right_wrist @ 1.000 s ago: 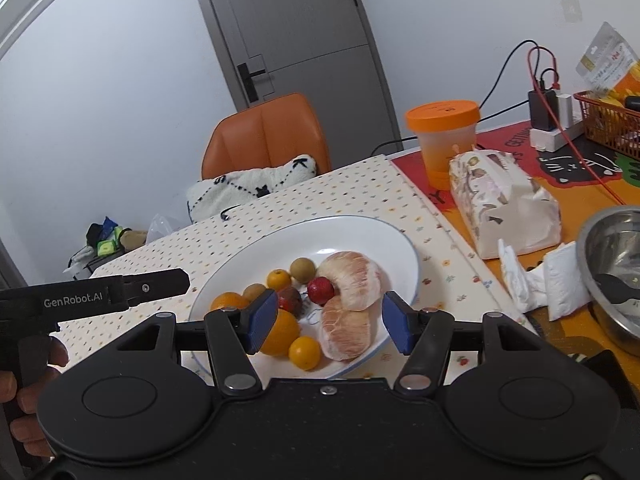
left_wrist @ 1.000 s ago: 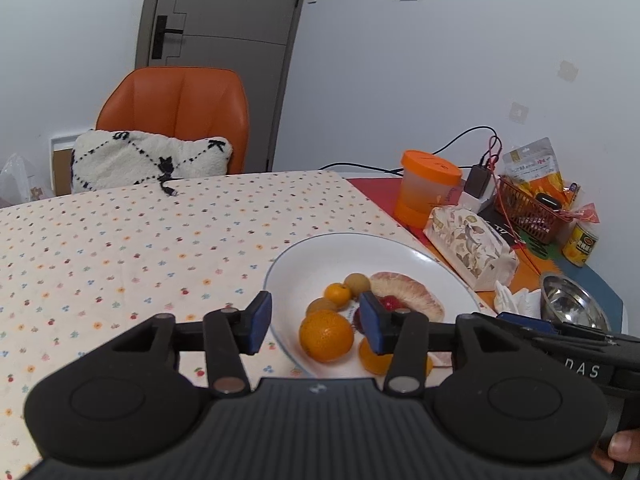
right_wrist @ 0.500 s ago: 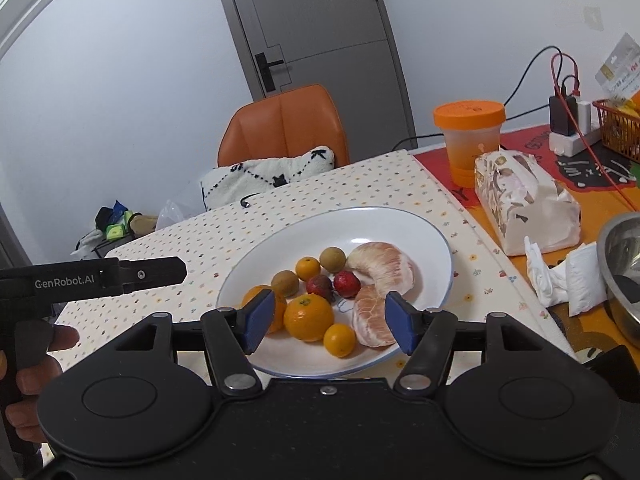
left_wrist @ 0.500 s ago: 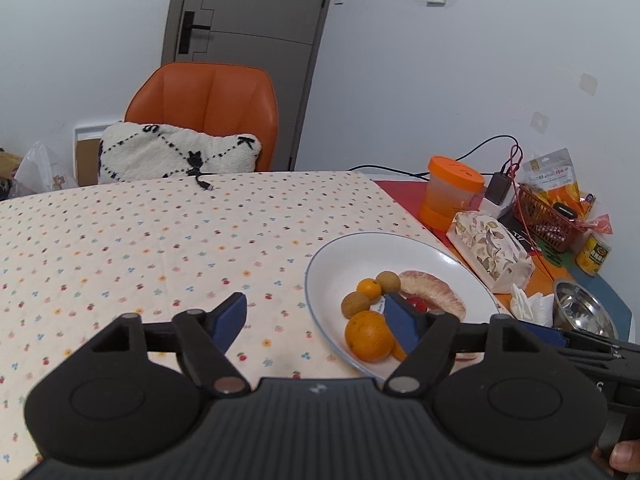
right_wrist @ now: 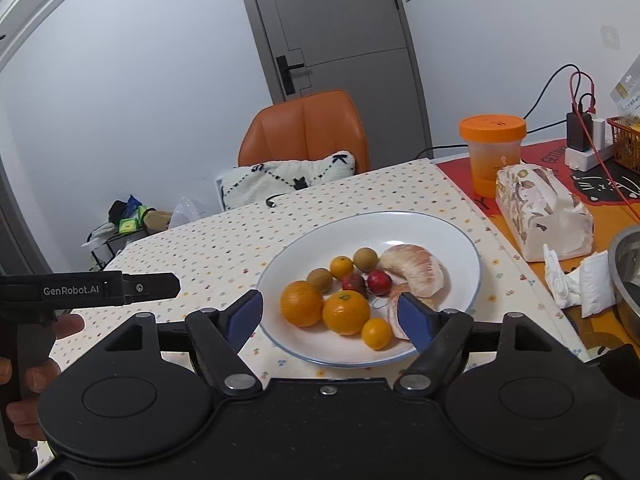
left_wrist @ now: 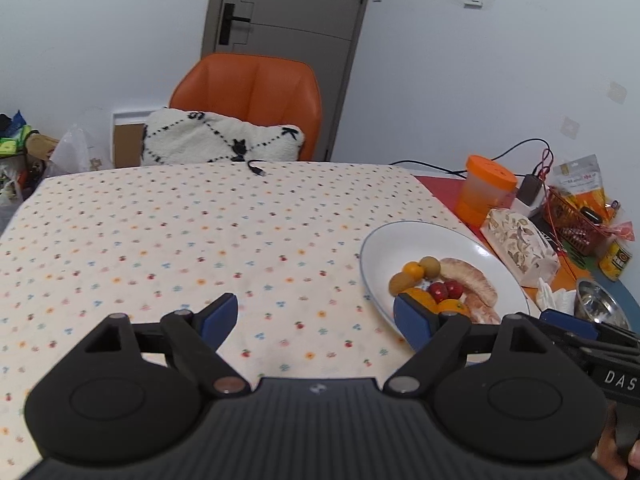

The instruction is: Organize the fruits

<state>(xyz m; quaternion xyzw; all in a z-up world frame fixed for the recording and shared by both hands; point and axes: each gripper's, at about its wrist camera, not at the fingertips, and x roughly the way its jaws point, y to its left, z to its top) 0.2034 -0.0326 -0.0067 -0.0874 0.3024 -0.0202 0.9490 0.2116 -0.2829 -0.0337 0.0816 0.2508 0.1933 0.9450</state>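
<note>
Two grippers hang above a table with a dotted cloth, both with their blue pads spread wide and nothing between them. The left gripper points over bare cloth, its right pad just overlapping the near rim of the plate; in the right view its black body juts in from the left, gripped by a hand. The right gripper is held level and aimed straight at the plate, framing the near fruits. On the plate lie two oranges side by side, a small orange fruit in front, another behind, two brown kiwis, two red fruits and peeled pomelo pieces on the right side. Right of the plate sit a tissue pack, an orange-lidded jar, crumpled tissues and a steel bowl at the edge. Behind the table stand an orange chair holding a white pillow, a grey door and white walls.
</note>
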